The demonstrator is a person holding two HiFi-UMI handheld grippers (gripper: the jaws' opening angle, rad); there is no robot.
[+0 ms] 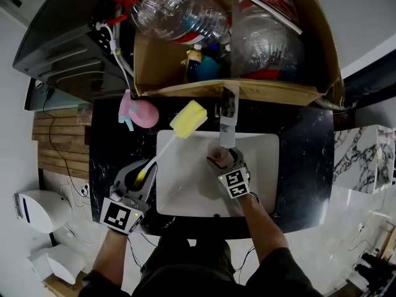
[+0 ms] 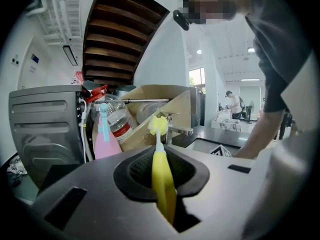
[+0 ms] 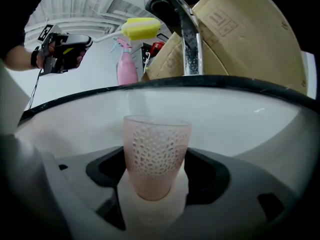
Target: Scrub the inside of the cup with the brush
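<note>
My right gripper (image 1: 224, 159) is shut on a pale pink dimpled cup (image 3: 156, 155), held upright inside the white sink (image 1: 185, 193) just under the tap (image 1: 226, 117). In the head view the cup (image 1: 218, 158) shows as a brownish opening at the jaws. My left gripper (image 1: 140, 177) is shut on the yellow handle of a brush (image 2: 163, 181). Its white stem rises to a yellow sponge head (image 1: 188, 119) over the sink's back left corner, apart from the cup. The right gripper view shows that sponge head (image 3: 140, 28) high at upper left.
A pink spray bottle (image 1: 137, 112) stands on the black counter (image 1: 303, 159) left of the tap. Behind the sink is a cardboard box (image 1: 281, 91) with large plastic bottles (image 1: 176, 11). A dark appliance (image 1: 62, 48) sits at back left.
</note>
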